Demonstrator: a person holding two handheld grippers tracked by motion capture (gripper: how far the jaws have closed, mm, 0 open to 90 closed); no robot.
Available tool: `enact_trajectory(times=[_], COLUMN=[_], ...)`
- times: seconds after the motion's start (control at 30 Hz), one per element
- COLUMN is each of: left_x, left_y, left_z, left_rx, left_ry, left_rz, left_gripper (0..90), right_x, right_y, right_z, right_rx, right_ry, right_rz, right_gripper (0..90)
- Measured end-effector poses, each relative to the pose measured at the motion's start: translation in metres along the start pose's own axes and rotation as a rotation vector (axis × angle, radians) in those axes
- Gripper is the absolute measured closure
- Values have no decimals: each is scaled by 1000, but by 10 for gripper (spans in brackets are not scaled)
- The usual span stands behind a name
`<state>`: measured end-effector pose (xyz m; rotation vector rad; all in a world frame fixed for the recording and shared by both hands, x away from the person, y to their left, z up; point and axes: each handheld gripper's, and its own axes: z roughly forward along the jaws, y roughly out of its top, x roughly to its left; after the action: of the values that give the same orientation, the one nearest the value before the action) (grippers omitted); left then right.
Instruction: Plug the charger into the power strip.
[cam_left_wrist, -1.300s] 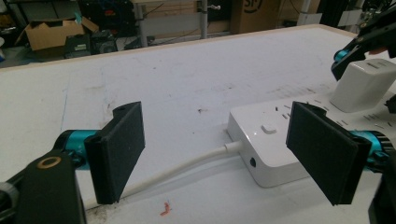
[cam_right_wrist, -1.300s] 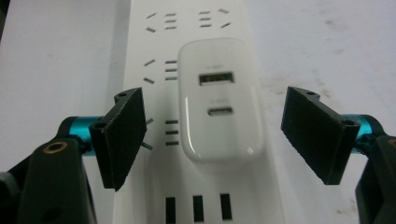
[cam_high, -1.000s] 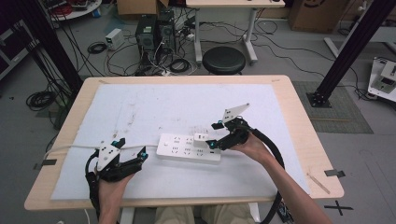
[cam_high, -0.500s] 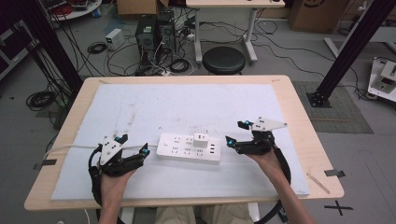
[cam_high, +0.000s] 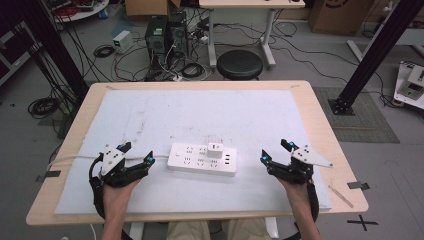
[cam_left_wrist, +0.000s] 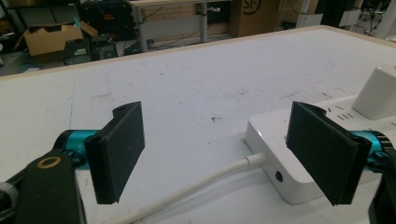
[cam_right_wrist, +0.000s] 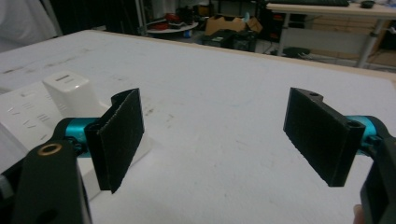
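Note:
A white power strip (cam_high: 192, 161) lies flat on the white mat near the table's front, with a white adapter (cam_high: 215, 149) plugged into its top. Its cable (cam_high: 70, 161) runs off to the left. My left gripper (cam_high: 137, 152) sits just left of the strip, open, its jaws astride the strip's cable end (cam_left_wrist: 271, 135) and the cable (cam_left_wrist: 201, 186) without touching them. My right gripper (cam_high: 274, 150) rests to the right of the strip, apart from it. Its jaws have just been opening further and nothing is between them (cam_right_wrist: 219, 135). The adapter (cam_right_wrist: 70, 93) stands off to its left.
The mat (cam_high: 225, 110) covers most of the wooden table (cam_high: 320, 120). A thin stick (cam_high: 341, 196) lies by the front right corner. Beyond the far edge stand a black stool (cam_high: 240, 64), computer cases and floor cables.
My right gripper has left the adapter on the strip and moved right and toward the person, jaws wider. The adapter stays in the strip. The left gripper has hardly moved.

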<state>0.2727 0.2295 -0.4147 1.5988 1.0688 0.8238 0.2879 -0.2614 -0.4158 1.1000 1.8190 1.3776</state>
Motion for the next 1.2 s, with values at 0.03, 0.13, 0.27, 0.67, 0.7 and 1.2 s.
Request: enact_trajectory(times=[0.03, 0.13, 0.27, 0.67, 0.7, 1.2], left_x=[1, 4, 7, 11, 11, 15], left_y=[-1, -2, -2, -2, -2, -2], left_z=[-1, -2, -5, -7, -7, -9], left_rx=[3, 7, 5, 7, 8, -1], left_ry=[1, 7, 17, 23, 23, 28], left_rz=[0, -1, -5, -4, -3, -10], left_gripper=[195, 195, 195, 195, 195, 195], right_x=[-1, -5, -10, -19, -19, -16], right_y=[-2, -8, -15, -24, -24, -22], right_z=[-3, -10, -19, -25, -24, -20], right_rx=[3, -2, -9, 1, -2, 13], right_ry=[-14, -40, -67, -84, -83, -61], right_rz=[21, 50, 92, 119, 116, 108], right_gripper=[207, 207, 207, 207, 207, 207])
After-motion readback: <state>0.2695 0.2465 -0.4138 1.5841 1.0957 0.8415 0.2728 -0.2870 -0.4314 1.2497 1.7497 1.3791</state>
